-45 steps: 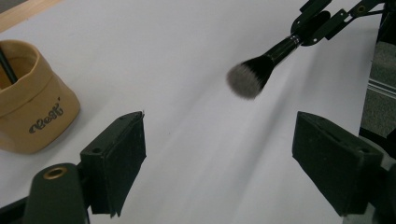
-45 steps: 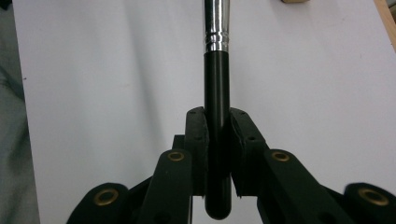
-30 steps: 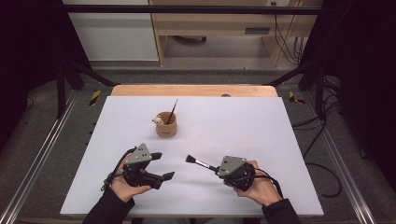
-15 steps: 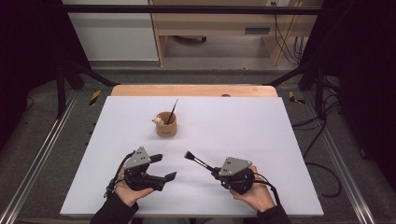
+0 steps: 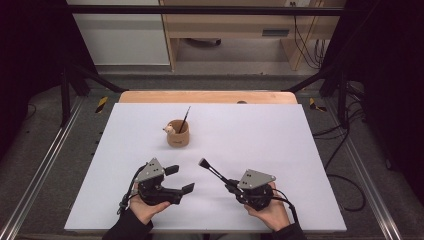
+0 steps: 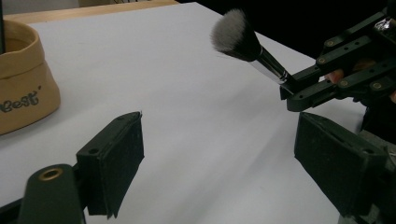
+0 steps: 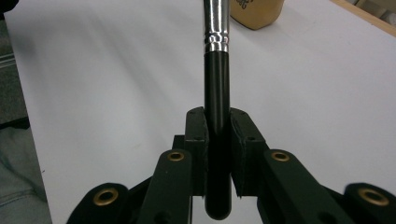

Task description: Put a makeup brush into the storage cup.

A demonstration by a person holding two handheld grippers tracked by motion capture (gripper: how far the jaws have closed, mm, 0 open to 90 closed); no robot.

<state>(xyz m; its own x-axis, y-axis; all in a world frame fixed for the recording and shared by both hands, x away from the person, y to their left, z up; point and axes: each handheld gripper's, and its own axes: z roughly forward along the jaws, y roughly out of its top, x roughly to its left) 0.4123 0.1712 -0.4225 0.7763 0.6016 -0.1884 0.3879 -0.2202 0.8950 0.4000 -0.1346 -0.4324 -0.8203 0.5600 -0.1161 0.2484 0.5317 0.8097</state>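
My right gripper (image 5: 232, 185) is shut on the black handle of a makeup brush (image 5: 215, 173), and its grey bristle head (image 5: 203, 163) points up-left toward the tan cup (image 5: 178, 134). In the right gripper view both pads clamp the brush handle (image 7: 216, 93) just below its silver ferrule. My left gripper (image 5: 180, 179) stands open above the white table with nothing between its pads (image 6: 114, 161). From the left gripper view, the brush head (image 6: 232, 33) hangs ahead, held by the right gripper (image 6: 299, 93). A thin dark brush (image 5: 185, 118) stands in the cup.
The white tabletop (image 5: 260, 135) has a wooden strip (image 5: 207, 96) along its far edge. The tan cup (image 6: 23, 84) with printed lettering sits at the left of the left gripper view. Metal frame rails (image 5: 47, 160) and cables run beside the table.
The brush has tilted a little, with its head swinging slightly farther toward the cup. Both hands have stayed nearly where they were.
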